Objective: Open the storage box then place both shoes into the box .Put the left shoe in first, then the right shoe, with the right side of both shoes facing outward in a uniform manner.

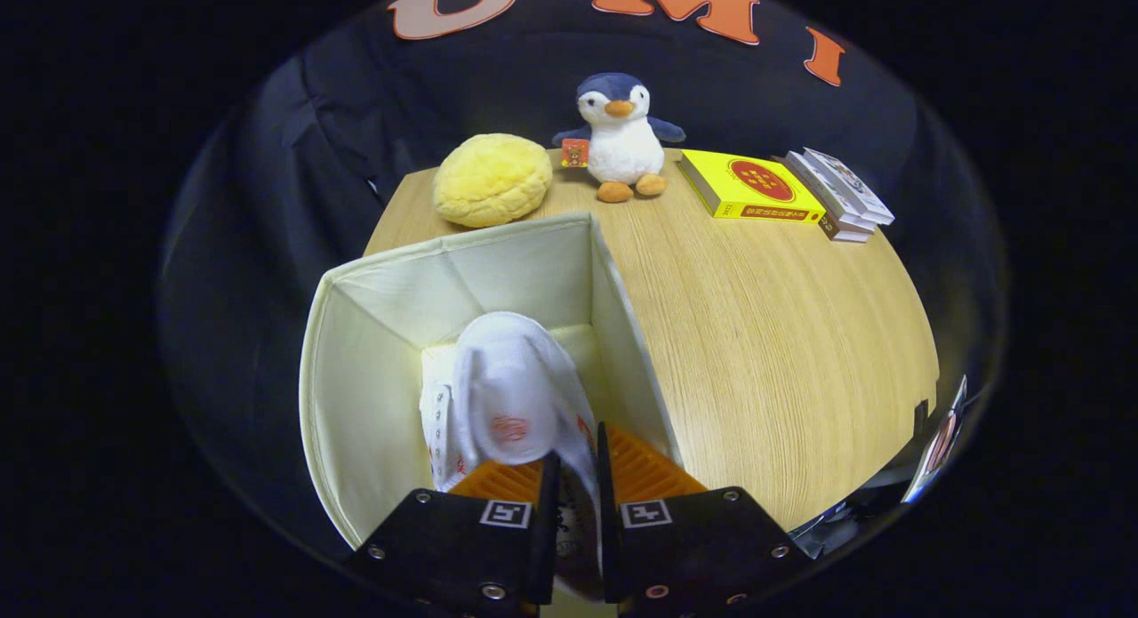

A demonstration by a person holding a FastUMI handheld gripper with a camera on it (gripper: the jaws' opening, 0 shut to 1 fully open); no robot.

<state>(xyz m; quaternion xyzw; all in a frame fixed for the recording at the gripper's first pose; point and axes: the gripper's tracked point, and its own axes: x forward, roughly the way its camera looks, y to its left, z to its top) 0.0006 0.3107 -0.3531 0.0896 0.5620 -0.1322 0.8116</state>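
Tongs (576, 476) clamped on the white shoe (511, 396), low inside the box (373, 333); let go crooked, it could tip over.

Open cream-white fabric storage box (373, 333), lid not seen, set on the near left part of the wooden tabletop. A white lace-up shoe with red markings (507, 396) is held upright inside the box, near its right wall, tongue raised; its near edge is pinched between the closed fingers of the gripper (576, 476).
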